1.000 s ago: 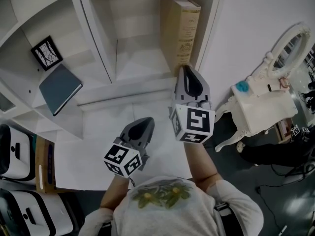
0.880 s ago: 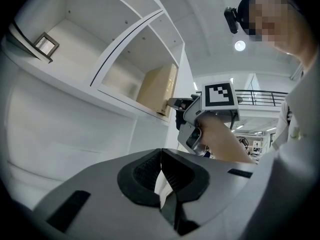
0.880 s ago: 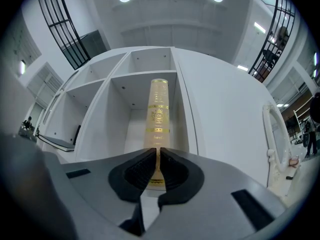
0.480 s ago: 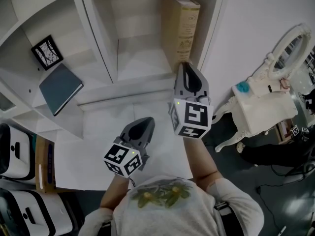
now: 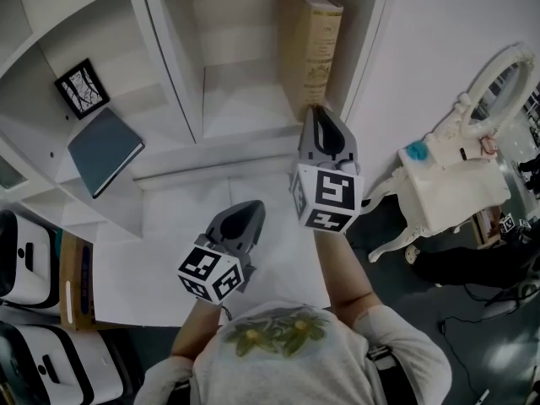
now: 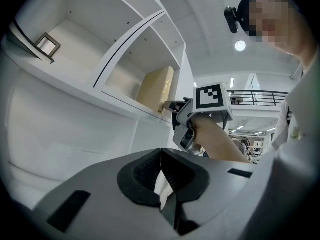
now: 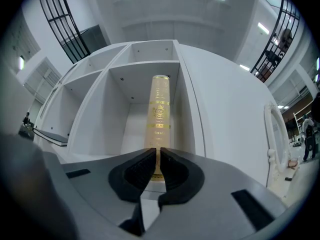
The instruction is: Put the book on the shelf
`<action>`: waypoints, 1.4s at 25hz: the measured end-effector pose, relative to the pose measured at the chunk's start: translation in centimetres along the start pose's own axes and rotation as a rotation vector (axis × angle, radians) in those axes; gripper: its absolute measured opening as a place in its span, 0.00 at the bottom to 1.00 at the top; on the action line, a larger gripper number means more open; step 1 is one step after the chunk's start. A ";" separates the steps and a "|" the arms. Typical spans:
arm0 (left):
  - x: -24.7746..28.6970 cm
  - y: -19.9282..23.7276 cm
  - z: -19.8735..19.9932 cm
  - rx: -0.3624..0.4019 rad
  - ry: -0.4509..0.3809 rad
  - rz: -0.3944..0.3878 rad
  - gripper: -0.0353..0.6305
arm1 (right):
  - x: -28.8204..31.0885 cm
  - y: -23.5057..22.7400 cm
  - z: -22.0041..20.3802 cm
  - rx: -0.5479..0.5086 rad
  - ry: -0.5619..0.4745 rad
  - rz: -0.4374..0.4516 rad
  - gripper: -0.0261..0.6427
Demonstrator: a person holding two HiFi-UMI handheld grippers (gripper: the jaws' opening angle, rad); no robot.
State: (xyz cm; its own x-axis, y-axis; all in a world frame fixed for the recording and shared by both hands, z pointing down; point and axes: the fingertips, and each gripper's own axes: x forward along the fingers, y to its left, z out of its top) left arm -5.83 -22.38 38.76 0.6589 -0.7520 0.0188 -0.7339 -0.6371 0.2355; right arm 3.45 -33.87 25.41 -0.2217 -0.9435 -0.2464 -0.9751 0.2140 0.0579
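Note:
A thick tan book [image 5: 310,40] with gilt print on its spine stands upright in the right compartment of the white shelf unit [image 5: 169,66]. It stands close to that compartment's right wall. My right gripper [image 5: 315,110] is shut with nothing between its jaws, and its tips are right at the foot of the spine. In the right gripper view the book [image 7: 159,114] rises straight ahead of the shut right gripper [image 7: 157,153]. My left gripper [image 5: 253,207] is shut and empty, lower and to the left over the white table. The left gripper view shows the left gripper [image 6: 161,154] and the book [image 6: 156,90].
A dark blue-grey book [image 5: 103,152] lies flat in the left compartment beside a small framed picture [image 5: 81,89]. The middle compartment holds nothing. A white ornate dressing table with a mirror [image 5: 447,184] stands on the right. The white tabletop [image 5: 160,260] lies under both grippers.
My right gripper has edged a little forward toward the shelf, at the foot of the book. The left gripper has not moved.

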 end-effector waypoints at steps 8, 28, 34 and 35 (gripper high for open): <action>-0.5 0.5 0.5 0.012 0.004 0.010 0.09 | -3.0 2.3 -1.6 0.100 -0.047 0.140 0.11; -2.4 -2.2 -0.7 0.052 0.028 0.021 0.09 | -14.0 10.2 -7.3 0.131 0.091 0.441 0.11; -3.4 -2.4 -1.8 0.038 0.042 0.037 0.09 | -15.4 10.7 -9.0 0.122 0.136 0.451 0.11; -3.6 -2.4 -2.0 0.034 0.046 0.039 0.09 | -15.6 10.8 -9.1 0.122 0.141 0.454 0.11</action>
State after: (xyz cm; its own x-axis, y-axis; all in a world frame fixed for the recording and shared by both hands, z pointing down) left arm -6.10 -17.84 40.05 0.6360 -0.7683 0.0717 -0.7638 -0.6136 0.2004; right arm -3.56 -19.14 38.73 -0.6303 -0.7712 -0.0888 -0.7750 0.6318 0.0137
